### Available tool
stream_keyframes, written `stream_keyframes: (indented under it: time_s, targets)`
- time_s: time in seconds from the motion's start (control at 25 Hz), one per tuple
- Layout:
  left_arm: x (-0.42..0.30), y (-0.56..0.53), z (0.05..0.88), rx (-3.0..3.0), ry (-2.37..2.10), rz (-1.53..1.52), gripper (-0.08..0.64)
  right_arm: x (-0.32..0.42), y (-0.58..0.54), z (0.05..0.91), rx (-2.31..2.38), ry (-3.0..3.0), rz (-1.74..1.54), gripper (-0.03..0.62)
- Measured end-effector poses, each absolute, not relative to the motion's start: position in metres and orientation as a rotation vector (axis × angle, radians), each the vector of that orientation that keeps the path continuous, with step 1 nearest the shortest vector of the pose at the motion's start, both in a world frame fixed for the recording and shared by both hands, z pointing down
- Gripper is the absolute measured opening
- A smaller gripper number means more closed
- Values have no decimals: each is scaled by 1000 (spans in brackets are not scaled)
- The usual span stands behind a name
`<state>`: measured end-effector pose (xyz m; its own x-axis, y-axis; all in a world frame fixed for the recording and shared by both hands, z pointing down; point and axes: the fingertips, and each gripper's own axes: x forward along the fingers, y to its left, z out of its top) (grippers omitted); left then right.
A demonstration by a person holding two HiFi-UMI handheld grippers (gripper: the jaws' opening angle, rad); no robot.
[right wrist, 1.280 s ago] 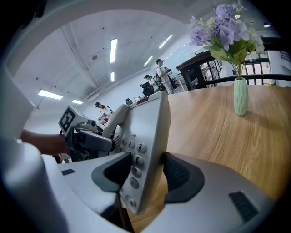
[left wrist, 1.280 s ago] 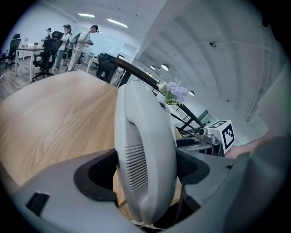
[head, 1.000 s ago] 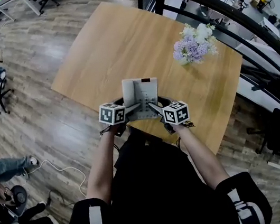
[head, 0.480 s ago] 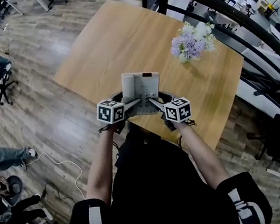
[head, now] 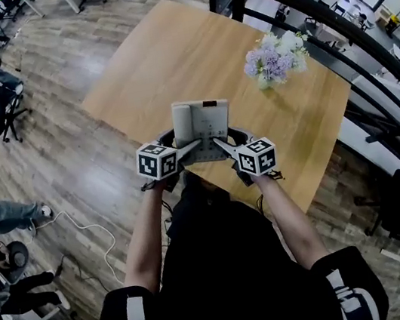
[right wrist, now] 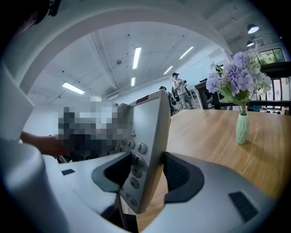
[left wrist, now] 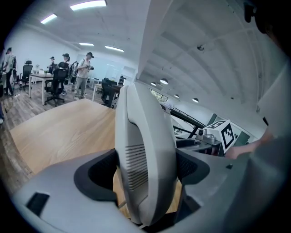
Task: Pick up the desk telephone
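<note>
Your left gripper (head: 191, 148) pinches desk telephone (head: 203, 124) on handset side; your right gripper (head: 221, 146) clamps keypad side, over table (head: 166, 54) edge.

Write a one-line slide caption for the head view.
The left gripper and right gripper each grip one side of a grey desk telephone over a wooden table bearing a vase of flowers.

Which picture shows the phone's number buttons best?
The right gripper view: the buttons sit close up, digits readable. The head view shows the telephone too small for digits; the left gripper view shows only its handset.
</note>
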<state>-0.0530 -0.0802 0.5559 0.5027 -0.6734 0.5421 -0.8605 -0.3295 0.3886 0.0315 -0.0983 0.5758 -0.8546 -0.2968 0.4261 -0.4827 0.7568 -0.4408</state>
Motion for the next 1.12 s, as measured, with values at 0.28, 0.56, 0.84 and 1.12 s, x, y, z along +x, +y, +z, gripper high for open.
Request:
stream_keyframes:
  time_s: [0.28,0.56,0.84,1.12]
  targets:
    - [-55,-70,539,2110,-1303,350,402,29,-92,561,556,-2659,751,236]
    - [-53,-66,531,2128,-1322,357,402,30,-90,553,539,-2670,720,236]
    - [-51,-62,530,2128,-1325,353,402,32,-86,552,534,-2674,713,236]
    - [-53,-61,526,2136,-1332,349,402,30,-86,548,530,-2689,693,236]
